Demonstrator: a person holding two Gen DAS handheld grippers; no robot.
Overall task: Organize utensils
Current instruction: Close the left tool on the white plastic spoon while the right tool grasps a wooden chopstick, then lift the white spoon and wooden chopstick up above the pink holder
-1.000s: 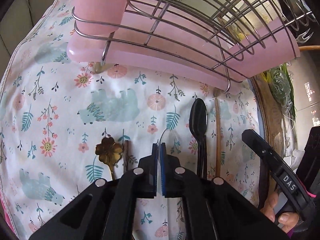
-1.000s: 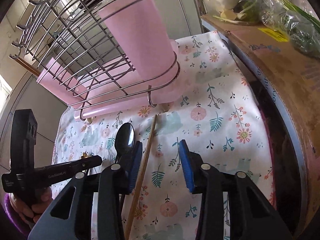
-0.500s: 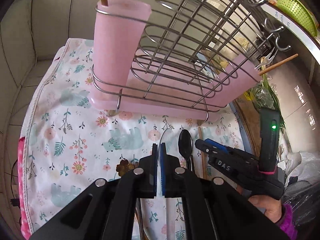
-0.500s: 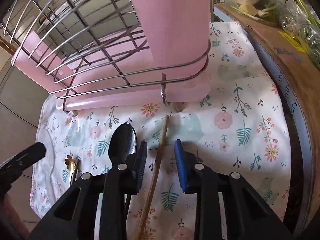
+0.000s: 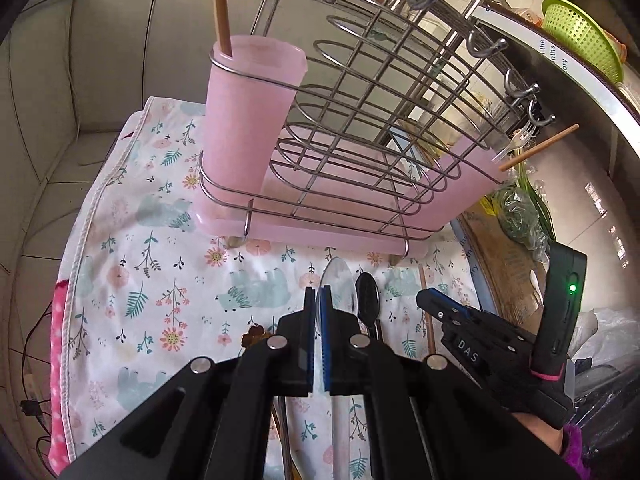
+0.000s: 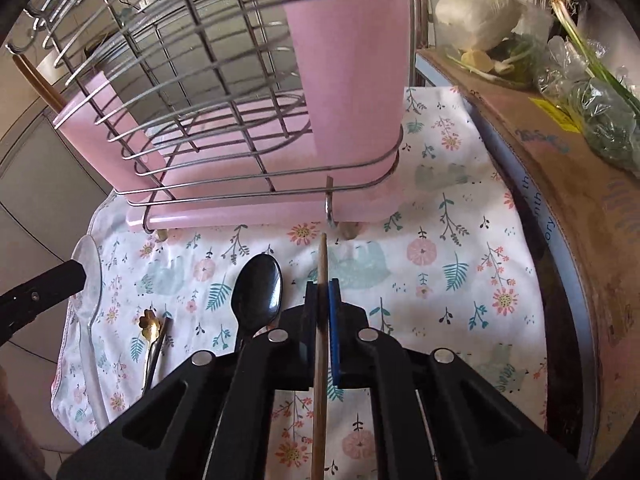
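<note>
Right tool [image 6: 322, 312] is closing on the wooden chopstick [image 6: 320, 380], whose long axis points at the pink rack [image 6: 248, 152] just ahead. Left tool [image 5: 318, 320] is clamped on a clear plastic spoon [image 5: 336, 280], raised before the same rack and farther from it.

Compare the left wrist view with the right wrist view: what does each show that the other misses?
Left wrist only: a green colander top right, and the left gripper shut on a clear plastic spoon.
Right wrist only: a white cabbage, and the right gripper closing on a wooden chopstick.
Both: the wire rack with pink cups, the black spoon and the floral cloth.
</note>
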